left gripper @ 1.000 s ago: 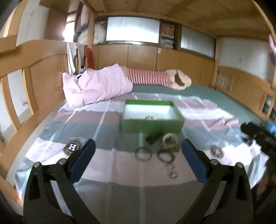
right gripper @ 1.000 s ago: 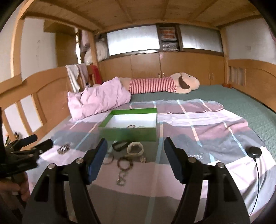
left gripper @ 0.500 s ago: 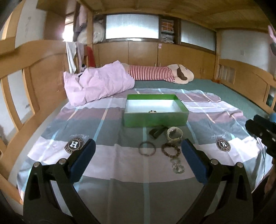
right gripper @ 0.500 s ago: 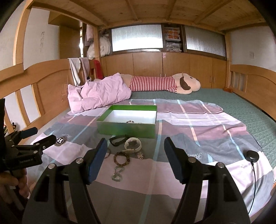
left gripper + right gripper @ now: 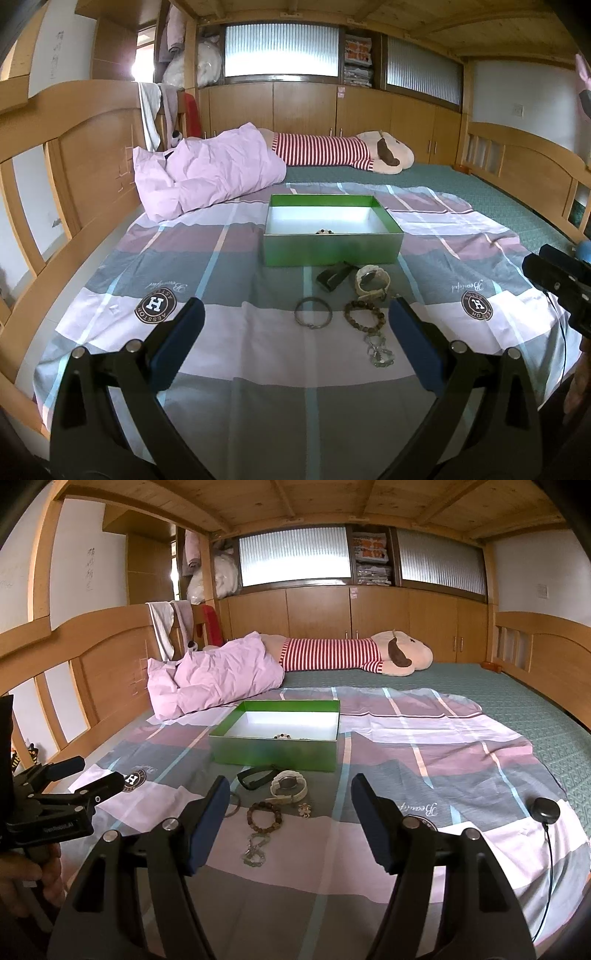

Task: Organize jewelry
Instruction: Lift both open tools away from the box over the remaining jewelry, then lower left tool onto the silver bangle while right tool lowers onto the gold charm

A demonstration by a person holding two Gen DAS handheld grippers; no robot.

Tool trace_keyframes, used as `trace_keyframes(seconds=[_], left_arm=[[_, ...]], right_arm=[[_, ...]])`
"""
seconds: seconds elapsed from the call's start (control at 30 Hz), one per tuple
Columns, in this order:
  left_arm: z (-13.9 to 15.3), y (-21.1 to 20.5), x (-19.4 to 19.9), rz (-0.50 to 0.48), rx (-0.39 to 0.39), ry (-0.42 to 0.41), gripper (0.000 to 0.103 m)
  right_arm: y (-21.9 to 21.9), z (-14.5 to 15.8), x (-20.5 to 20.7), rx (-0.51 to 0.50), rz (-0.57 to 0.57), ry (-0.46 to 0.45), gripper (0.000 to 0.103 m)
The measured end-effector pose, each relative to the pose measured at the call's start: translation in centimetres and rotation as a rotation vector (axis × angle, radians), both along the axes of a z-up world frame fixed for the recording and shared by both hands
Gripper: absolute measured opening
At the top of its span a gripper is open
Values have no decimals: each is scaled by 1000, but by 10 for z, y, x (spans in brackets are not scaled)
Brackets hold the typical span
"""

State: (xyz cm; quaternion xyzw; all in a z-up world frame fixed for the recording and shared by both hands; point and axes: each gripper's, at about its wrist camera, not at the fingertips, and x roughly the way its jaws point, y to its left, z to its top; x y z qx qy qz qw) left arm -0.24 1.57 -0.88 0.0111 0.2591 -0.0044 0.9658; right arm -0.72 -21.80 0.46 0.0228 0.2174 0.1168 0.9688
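An open green box stands on the bed sheet with a small bead piece inside. In front of it lie a black strap, a white watch, a metal bangle, a brown bead bracelet, a small charm and a silver chain. My left gripper is open and empty, short of the jewelry. My right gripper is open and empty, above the bracelet and chain.
A pink pillow and a striped plush toy lie behind the box. Wooden bed rails run along both sides. A black puck on a cable lies at the right on the sheet.
Both cameras have tilted level, so the box and jewelry sit a little higher and nearer in view. Both grippers stay open and empty.
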Motion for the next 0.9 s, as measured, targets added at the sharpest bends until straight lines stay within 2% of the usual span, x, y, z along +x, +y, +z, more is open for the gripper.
trace_keyframes(seconds=[0.6, 0.9], left_arm=[[-4, -4, 2, -6, 10, 16, 99], [-10, -8, 11, -2, 25, 50, 99]], right_arm=[[1, -2, 2, 2, 3, 6, 67], [7, -11, 15, -7, 8, 51, 67]])
